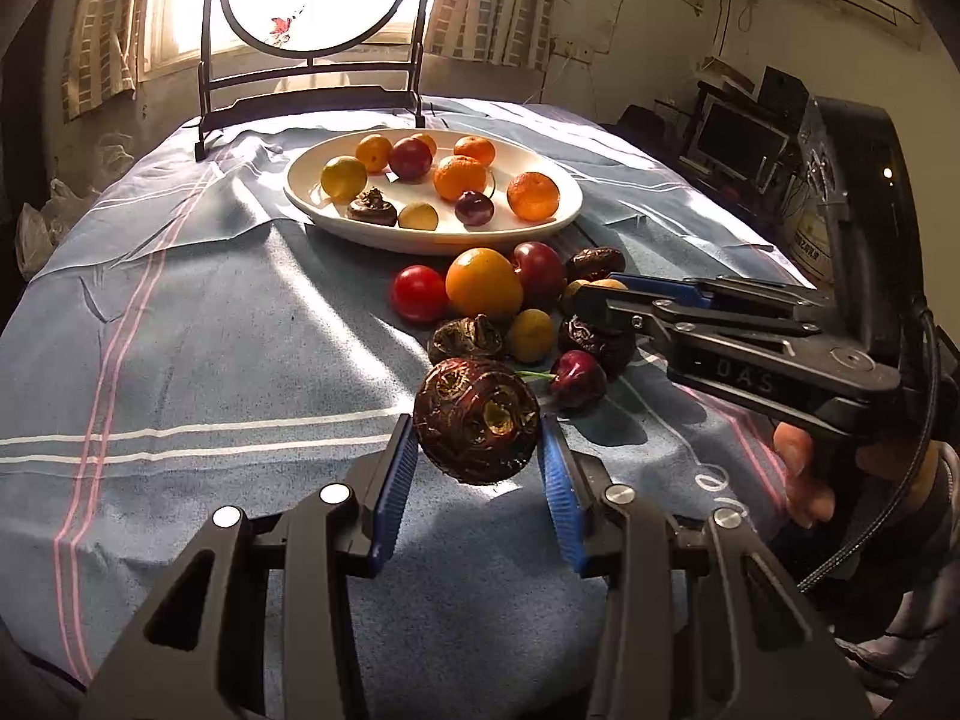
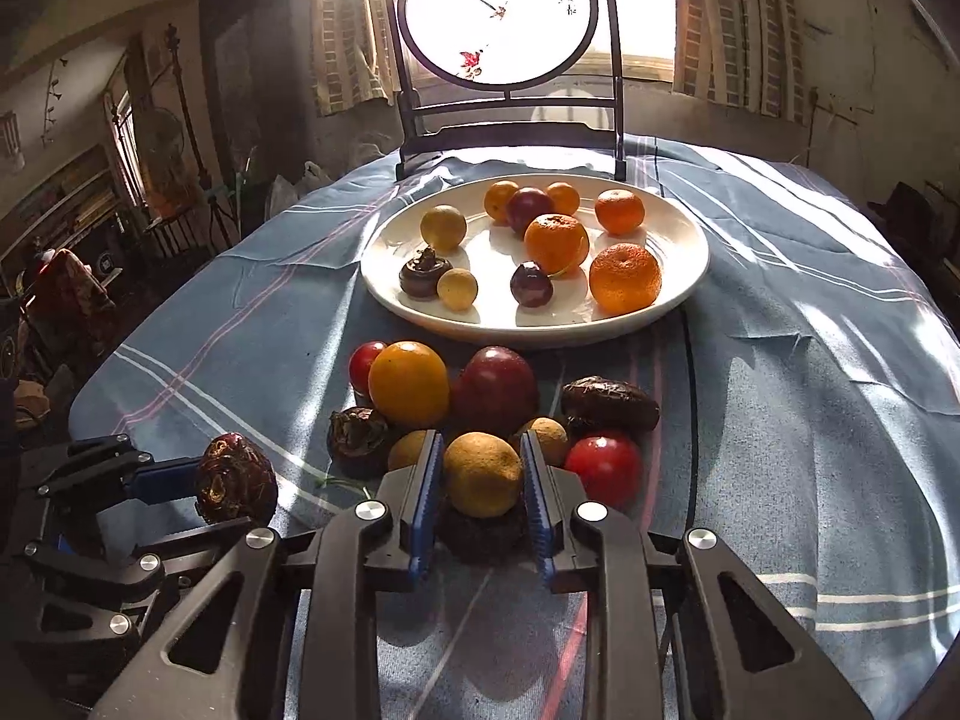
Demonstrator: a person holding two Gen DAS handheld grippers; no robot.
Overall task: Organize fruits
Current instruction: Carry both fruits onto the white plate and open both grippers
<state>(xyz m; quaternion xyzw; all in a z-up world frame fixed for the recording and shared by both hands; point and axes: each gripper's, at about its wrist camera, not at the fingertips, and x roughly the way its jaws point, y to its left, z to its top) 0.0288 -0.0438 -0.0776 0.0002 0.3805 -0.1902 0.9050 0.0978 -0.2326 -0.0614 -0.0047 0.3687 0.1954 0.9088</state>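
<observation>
A blue tablecloth (image 2: 780,396) with white and pink stripes covers the table, creased and crossed by bands of sunlight. At its far edge stands a dark-framed ornamental screen (image 2: 498,12) with a round translucent panel painted with a branch and red leaves, backlit by the window behind it, where checked curtains (image 2: 720,18) hang on either side. In the left wrist view a monitor (image 1: 741,135) sits among clutter by the wall at the right.
</observation>
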